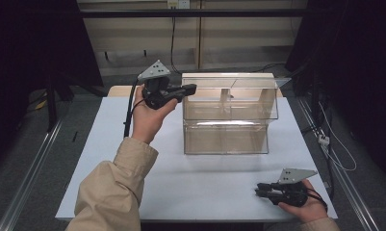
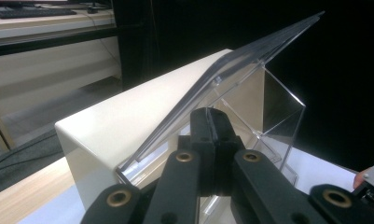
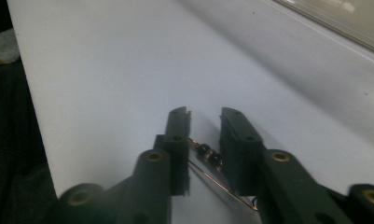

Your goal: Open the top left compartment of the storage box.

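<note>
The right gripper (image 3: 205, 114) lies low at about 5 o'clock on the white table (image 1: 205, 192), with its jaws pointing toward 9 o'clock. They stand a little apart with a short beaded wire (image 3: 208, 154) between them. The dark beads reach from one pad to the other, so the jaws look clenched on it, right at the table top. The thin wire trails back under the right jaw.

I judge the piece to be very light, springy and easy to bend, and the round beads likely to roll or squirt out. The beads are the best place to hold it, squarely and gently. The bare wire would slip or kink.

The left gripper (image 1: 193, 87) is held up at 10 o'clock, clenched on nothing. Its tips sit at the left upper corner of the clear box (image 1: 226, 139), which stands at 12 o'clock. In the left gripper view the tips sit just under the edge of the tilted clear lid (image 2: 250, 56). I cannot tell whether they touch it.
</note>
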`<state>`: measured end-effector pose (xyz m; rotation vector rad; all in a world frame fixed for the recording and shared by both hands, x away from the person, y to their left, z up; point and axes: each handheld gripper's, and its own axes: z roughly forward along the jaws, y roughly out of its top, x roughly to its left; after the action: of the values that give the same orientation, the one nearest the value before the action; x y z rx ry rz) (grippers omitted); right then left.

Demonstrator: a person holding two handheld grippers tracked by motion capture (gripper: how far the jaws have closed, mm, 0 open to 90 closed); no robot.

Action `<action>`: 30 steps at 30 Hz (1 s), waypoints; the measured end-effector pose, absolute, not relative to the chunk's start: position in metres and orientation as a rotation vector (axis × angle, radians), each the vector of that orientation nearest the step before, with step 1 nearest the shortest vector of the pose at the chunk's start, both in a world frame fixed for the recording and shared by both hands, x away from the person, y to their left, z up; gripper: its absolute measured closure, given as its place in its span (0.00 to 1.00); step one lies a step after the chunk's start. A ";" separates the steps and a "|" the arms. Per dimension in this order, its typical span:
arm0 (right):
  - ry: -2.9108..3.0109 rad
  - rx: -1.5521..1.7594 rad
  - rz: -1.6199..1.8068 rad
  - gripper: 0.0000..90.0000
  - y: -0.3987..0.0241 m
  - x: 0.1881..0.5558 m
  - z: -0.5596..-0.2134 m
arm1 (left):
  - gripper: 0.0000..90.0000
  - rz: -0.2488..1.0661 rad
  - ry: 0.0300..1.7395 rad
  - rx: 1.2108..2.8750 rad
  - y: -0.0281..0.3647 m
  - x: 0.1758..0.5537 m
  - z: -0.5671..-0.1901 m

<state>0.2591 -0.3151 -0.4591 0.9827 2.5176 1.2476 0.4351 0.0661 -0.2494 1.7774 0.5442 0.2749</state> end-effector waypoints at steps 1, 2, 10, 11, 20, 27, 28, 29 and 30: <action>2.527 0.984 1.256 0.91 -0.314 0.260 -0.459 | 1.00 0.275 0.544 1.777 0.066 0.435 -0.249; 2.529 0.999 1.272 0.96 -0.314 0.263 -0.459 | 1.00 0.274 0.543 1.775 0.066 0.435 -0.250; 2.528 1.040 1.255 1.00 -0.309 0.275 -0.460 | 1.00 0.269 0.540 1.775 0.066 0.436 -0.250; 2.518 1.036 1.257 1.00 -0.309 0.276 -0.460 | 1.00 0.269 0.540 1.775 0.066 0.436 -0.250; 2.431 1.048 1.325 0.79 -0.324 0.268 -0.448 | 1.00 0.268 0.541 1.776 0.066 0.435 -0.250; 2.482 1.065 1.247 0.47 -0.329 0.254 -0.459 | 1.00 0.273 0.544 1.779 0.066 0.435 -0.249; 2.482 1.065 1.247 0.47 -0.329 0.254 -0.459 | 1.00 0.271 0.543 1.778 0.066 0.435 -0.249; 2.482 1.045 1.220 0.52 -0.327 0.255 -0.458 | 1.00 0.271 0.543 1.778 0.066 0.435 -0.249; 2.482 1.045 1.220 0.52 -0.327 0.255 -0.458 | 1.00 0.271 0.542 1.778 0.066 0.435 -0.249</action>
<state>0.2545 -0.3274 -0.4585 1.0449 2.4821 1.2199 0.4351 0.0664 -0.2492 1.7784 0.5418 0.2706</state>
